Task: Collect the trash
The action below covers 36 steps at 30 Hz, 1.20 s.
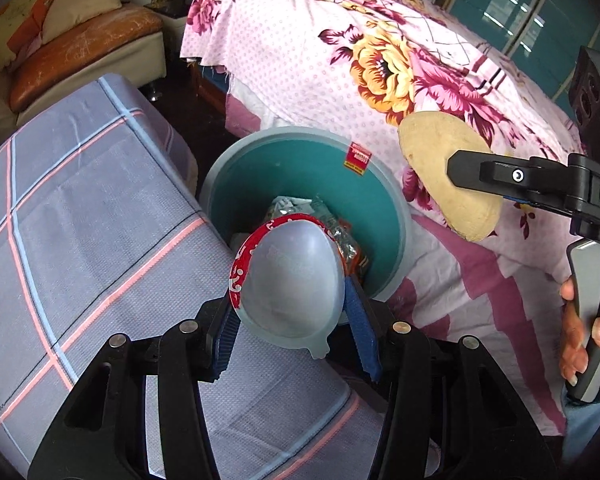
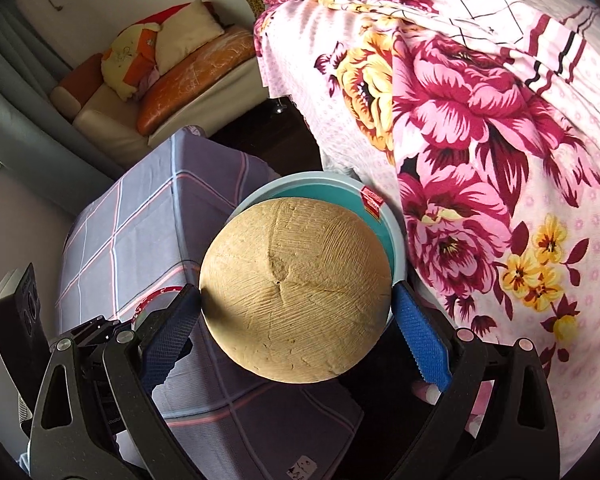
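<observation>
Both hands are at the drop-off step of collecting trash, each carrying one piece to the teal bin [image 1: 384,240], which stands on the floor between a stool draped in grey checked cloth [image 1: 92,208] and a bed under a pink floral sheet [image 1: 340,60]. The left gripper [image 1: 296,332] pinches a clear plastic cup with a red patterned rim [image 1: 292,280] between its blue pads, holding it on its side at the near edge of the bin's mouth, above the crumpled wrappers [image 1: 300,208] already lying inside. The right gripper [image 2: 296,312] clamps a tan, rough-skinned coconut shell [image 2: 296,288] across its width, jaws spread wide around it; seen from the left wrist, the shell hangs over the bin's bed-side rim rather than over the centre. The next move, as I judge it, calls for bringing each piece squarely over the opening before letting go, the shell most of all, since a release here could bounce it off the rim onto the floor.
</observation>
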Available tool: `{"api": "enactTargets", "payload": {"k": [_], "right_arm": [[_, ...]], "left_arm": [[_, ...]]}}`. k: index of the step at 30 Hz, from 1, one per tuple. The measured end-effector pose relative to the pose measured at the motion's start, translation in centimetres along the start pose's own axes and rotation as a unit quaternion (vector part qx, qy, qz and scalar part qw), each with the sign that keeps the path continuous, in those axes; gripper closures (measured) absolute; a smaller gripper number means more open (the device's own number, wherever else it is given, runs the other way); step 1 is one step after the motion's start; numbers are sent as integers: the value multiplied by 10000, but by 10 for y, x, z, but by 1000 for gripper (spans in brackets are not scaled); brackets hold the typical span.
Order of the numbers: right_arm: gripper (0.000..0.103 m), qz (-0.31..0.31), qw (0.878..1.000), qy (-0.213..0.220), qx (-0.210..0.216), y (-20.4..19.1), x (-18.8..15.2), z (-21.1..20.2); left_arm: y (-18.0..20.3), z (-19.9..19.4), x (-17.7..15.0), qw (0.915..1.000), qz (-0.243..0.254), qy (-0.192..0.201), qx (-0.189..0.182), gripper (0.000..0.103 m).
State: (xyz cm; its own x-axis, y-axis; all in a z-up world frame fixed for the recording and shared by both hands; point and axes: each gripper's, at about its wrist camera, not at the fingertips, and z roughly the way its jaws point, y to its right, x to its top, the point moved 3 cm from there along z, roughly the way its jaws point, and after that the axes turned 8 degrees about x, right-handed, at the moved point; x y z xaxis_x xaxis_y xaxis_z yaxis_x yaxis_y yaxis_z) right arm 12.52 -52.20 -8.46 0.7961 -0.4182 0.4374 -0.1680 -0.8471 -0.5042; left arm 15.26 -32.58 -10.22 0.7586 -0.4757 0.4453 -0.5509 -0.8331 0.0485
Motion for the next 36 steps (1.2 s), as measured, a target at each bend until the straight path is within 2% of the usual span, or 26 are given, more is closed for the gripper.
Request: {"api": "enactTargets", "payload": {"k": [2,5,8,15,20,29,36], "right_arm": [[12,30,10000,-3,-19,3,2,1],[12,25,10000,-26,-60,4,4,3],[12,-2,9999,-66,-90,3,7,7],[11,-57,9997,-197,-124,-3,11,23],[11,59,9994,-343,17,-8,11,35],[10,-127,9996,-226,-134,-23,4,19],[7,-506,9979,-175,-366,-44,-16,-4]], "left_arm": [[1,4,3,10000,-14,-10,-6,49],[1,7,8,10000,-87,2,28,26],[-3,4,9,9998,-136,90,107,15],[-17,2,4,9994,-312,69,149,13],[-31,0,-3,9985,-501,-15,216,11],[-44,-19,-17,9966,-719,53,407,9],[-49,-44,-28,9943,-919,133,529,7]]}}
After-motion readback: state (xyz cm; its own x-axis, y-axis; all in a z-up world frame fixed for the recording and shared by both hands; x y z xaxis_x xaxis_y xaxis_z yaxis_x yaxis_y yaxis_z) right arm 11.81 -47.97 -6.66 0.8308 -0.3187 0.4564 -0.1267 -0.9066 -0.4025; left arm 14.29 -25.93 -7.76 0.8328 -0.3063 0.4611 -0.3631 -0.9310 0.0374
